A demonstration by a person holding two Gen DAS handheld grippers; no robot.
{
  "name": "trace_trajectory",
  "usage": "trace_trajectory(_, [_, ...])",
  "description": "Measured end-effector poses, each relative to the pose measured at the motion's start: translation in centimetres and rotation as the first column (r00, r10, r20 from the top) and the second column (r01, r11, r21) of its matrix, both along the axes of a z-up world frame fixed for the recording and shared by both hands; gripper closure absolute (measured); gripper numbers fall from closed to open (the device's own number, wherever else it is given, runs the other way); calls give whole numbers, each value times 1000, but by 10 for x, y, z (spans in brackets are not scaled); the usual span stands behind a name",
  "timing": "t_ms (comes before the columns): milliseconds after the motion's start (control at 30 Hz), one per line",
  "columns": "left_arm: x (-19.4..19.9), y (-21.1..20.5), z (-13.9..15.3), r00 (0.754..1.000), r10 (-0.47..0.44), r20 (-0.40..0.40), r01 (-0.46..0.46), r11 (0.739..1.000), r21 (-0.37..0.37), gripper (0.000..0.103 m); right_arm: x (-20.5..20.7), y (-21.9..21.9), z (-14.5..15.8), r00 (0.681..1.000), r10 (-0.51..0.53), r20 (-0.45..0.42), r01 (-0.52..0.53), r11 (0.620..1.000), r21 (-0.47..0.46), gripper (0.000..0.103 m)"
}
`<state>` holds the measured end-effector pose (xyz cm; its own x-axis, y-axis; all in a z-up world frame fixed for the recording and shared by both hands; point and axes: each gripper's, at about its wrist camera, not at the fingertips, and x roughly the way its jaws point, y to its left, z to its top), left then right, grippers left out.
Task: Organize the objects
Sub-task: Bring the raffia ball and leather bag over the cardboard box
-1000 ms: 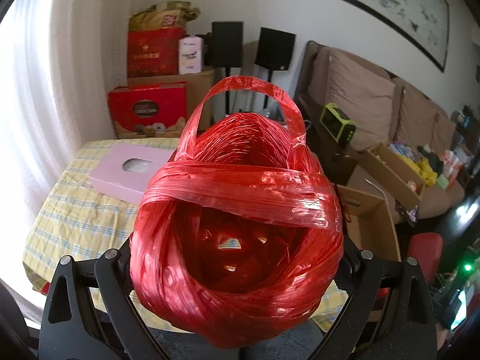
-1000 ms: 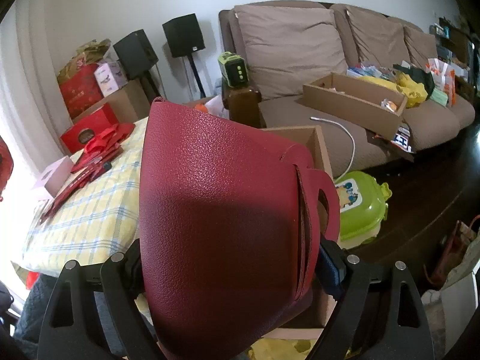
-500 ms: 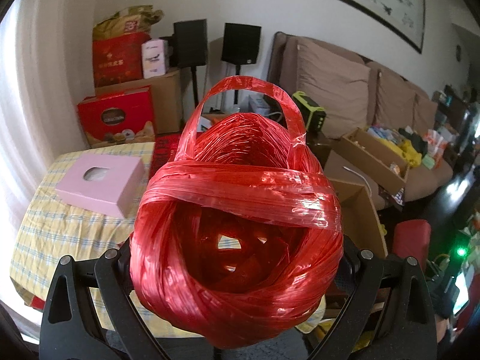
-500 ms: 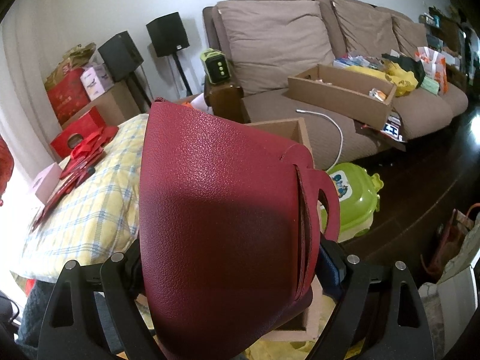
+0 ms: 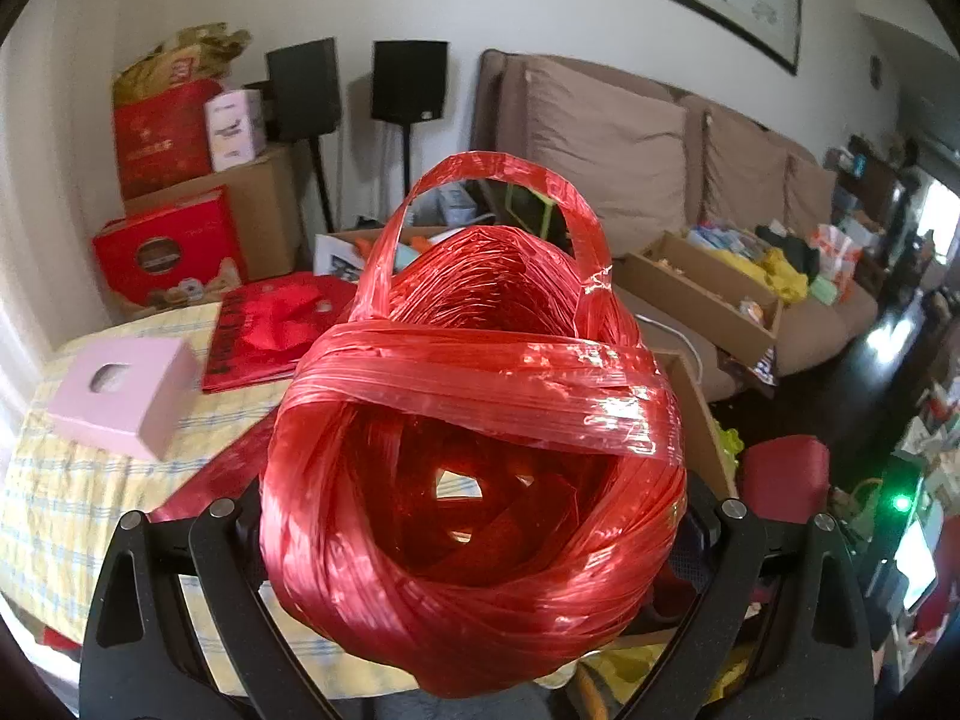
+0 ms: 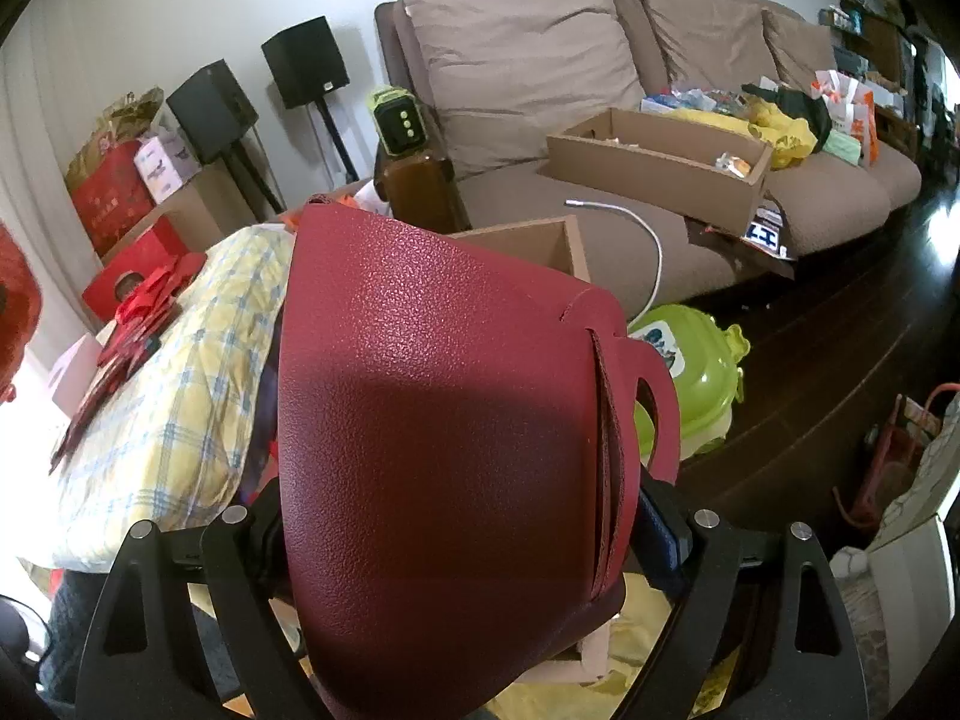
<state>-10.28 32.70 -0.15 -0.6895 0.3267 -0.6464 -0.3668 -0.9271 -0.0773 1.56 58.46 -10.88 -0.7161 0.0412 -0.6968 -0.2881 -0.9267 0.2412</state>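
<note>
Two grippers, each full: you grip a red ball of plastic twine [image 5: 474, 480] on the left and a dark red leather bag [image 6: 444, 450] on the right.

Your left gripper [image 5: 474, 540] has its jaws spread wide and clamped against both sides of the twine ball, which sits up off the table with a loose loop arching over its top. Behind it lies the yellow checked tablecloth [image 5: 72, 480] with a pink tissue box [image 5: 120, 396] and a flat red packet [image 5: 270, 330] on it. Your right gripper [image 6: 462, 540] likewise stands wide, pressed on the bag's sides, the bag's cut-out handle turned to the right. Past the bag you see an open cardboard box [image 6: 540, 246], a green plastic case [image 6: 696, 372] on the dark floor and the brown sofa [image 6: 600, 120].
</note>
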Motion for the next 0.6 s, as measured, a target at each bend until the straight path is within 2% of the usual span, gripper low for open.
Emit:
trace_trajectory(200, [-2,37,-16,998,-53,25,54,998,-30,7,-2,-5,-1,1000,15,14,-15,1000,23,14])
trace_trajectory(600, [-11,94,-60,991,-95,100,102,992,-71,7,-5,-6,-6,999,29,39,-30,999,26,14])
